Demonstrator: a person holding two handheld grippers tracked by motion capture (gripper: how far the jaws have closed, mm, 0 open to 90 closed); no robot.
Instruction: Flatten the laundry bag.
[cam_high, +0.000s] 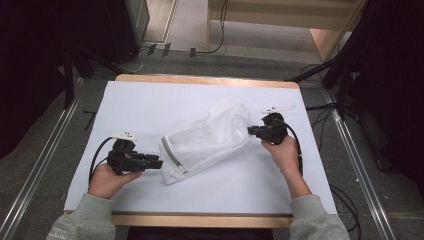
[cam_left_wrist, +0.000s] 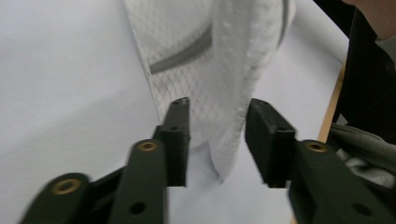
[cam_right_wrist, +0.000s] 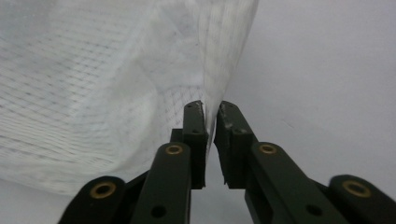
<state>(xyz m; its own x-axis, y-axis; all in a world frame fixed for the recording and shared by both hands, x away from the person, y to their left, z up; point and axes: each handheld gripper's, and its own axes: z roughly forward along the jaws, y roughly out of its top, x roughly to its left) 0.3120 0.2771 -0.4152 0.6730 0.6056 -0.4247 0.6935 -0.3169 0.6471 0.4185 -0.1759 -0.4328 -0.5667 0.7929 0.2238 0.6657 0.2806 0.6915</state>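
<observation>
A white mesh zippered laundry bag (cam_high: 207, 142) lies on the white desk (cam_high: 150, 107). The left gripper (cam_left_wrist: 217, 135) has its jaws apart around the bag's corner edge; the right gripper (cam_right_wrist: 212, 112) has its jaws nearly closed, pinching the opposite edge.

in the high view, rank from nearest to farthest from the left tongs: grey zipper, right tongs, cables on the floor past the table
1. grey zipper, just right of the left tongs, on the mesh bag's near end.
2. right tongs, at the bag's far end.
3. floor cables, beyond the table's far edge.
</observation>
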